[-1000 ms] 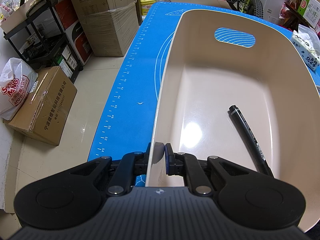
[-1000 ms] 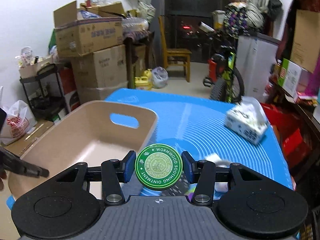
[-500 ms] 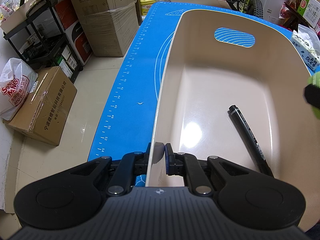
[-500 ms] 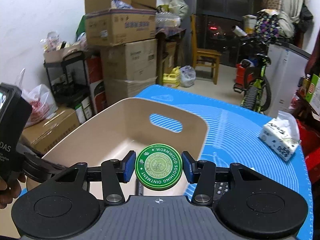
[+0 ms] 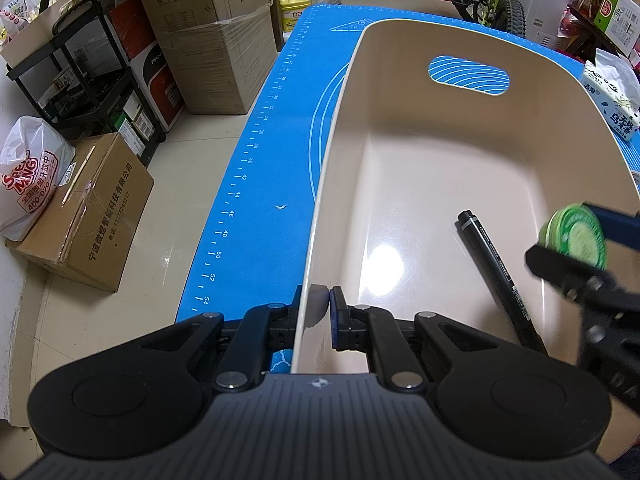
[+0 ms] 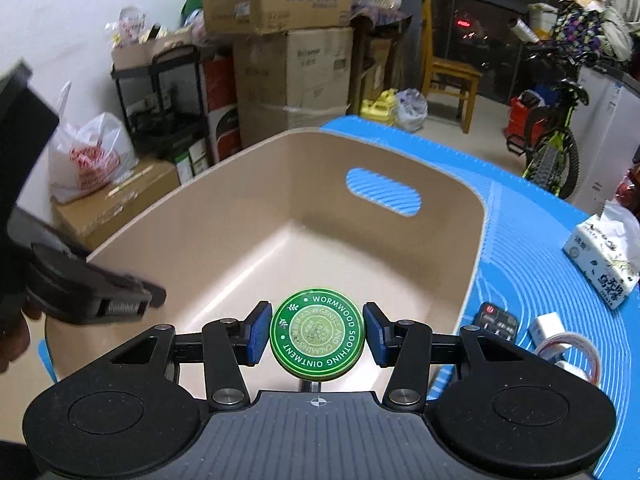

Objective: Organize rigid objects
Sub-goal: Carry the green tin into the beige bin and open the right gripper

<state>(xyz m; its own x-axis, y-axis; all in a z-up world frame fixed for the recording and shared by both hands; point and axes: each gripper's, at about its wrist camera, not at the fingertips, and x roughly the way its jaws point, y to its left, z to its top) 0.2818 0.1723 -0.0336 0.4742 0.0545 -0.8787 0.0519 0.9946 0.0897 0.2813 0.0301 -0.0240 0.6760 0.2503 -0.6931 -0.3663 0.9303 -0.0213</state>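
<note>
Left gripper (image 5: 320, 312): clenched on the near side wall of the beige bin (image 5: 472, 128), one pad outside the wall, one inside. The bin stands on the blue mat (image 5: 272, 152). Right gripper (image 6: 316, 334): pads grasping a round green ointment tin (image 6: 317, 334) by its edges, lid facing the camera; in the left wrist view the tin (image 5: 576, 236) hangs above the bin's interior at its right side. A black marker (image 5: 496, 276) lies on the bin floor. On the mat right of the bin: tissue pack (image 6: 604, 256), remote (image 6: 496, 320), white charger (image 6: 550, 328).
</note>
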